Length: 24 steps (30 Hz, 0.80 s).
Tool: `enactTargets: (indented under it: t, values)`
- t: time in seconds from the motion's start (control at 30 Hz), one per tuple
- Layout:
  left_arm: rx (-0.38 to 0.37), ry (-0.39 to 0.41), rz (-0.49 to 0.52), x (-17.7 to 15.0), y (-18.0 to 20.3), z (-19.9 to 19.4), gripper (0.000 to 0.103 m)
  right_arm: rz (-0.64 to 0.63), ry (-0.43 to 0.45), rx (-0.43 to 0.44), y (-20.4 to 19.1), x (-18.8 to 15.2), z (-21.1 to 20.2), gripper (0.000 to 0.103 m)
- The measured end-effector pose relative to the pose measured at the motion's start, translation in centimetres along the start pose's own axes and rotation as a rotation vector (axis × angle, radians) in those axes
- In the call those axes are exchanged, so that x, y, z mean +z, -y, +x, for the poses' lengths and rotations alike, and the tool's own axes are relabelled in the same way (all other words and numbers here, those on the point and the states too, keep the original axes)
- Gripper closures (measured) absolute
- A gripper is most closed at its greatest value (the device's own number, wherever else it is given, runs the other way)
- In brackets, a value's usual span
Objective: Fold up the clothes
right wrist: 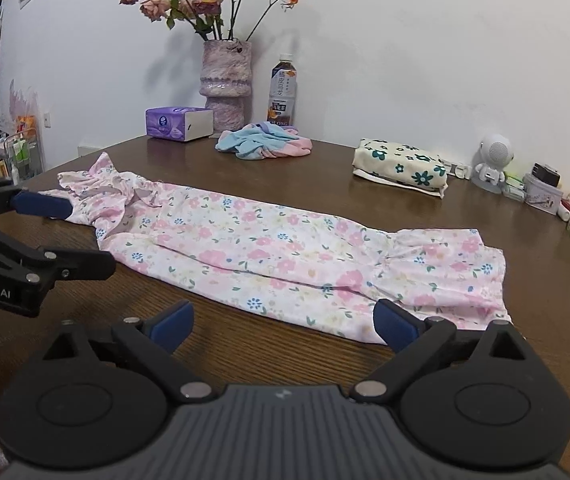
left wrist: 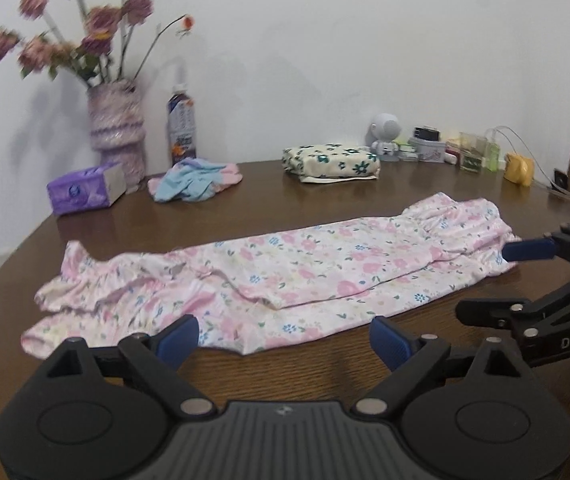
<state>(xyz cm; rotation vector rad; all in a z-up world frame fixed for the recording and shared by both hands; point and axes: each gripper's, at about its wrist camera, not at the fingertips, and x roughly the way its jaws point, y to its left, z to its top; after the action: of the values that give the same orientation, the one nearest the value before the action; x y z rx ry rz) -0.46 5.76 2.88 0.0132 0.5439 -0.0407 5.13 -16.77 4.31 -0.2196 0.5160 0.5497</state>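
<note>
Item: floral dress [left wrist: 285, 264], folded lengthwise on table [left wrist: 325, 368]; our left gripper [left wrist: 283, 338] and right gripper [right wrist: 283, 326] gape empty. Next: grasp ends, fold crosswise.

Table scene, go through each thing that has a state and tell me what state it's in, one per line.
Pink floral garment: laid flat, folded lengthwise, not held.
Left gripper: open, empty.
Right gripper: open, empty.
Blue and pink cloth: crumpled, unfolded.
Green-flowered cloth: folded into a bundle.
Bottle: upright, capped.
Vase: upright, holding flowers.
Tissue pack: lying flat.
</note>
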Motion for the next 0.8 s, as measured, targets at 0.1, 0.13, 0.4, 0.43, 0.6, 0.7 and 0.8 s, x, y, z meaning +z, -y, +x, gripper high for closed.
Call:
enactTargets:
  t: [0.1, 0.13, 0.4, 0.43, 0.6, 0.7, 0.8]
  values:
    - [0.014, -0.010, -0.064, 0.0, -1.1, -0.4, 0.011, 0.026, 0.004, 0.004, 0.6, 0.1, -0.2, 0.004]
    - [0.022, -0.015, -0.080, 0.0, -1.5, -0.5, 0.011, 0.035, 0.005, 0.007, 0.7, 0.1, -0.3, 0.004]
    - [0.066, -0.054, -0.203, -0.1, -5.1, -0.5, 0.011, 0.039, -0.008, 0.026, 0.6, 1.1, 0.7, 0.004]
    - [0.070, -0.059, -0.219, -0.1, -5.5, -0.5, 0.011, 0.036, -0.009, 0.030, 0.5, 1.3, 0.9, 0.004]
    - [0.065, -0.092, -0.311, -0.6, -7.5, 0.2, 0.011, 0.021, -0.024, 0.036, -0.1, 2.2, 2.0, 0.004]
    - [0.063, -0.111, -0.354, -0.8, -8.4, 0.7, 0.011, 0.018, -0.033, 0.039, -0.2, 2.6, 2.6, 0.004]
    - [0.055, -0.116, -0.384, -1.0, -9.0, 1.0, 0.011, 0.010, -0.041, 0.045, -0.5, 3.0, 3.2, 0.004]
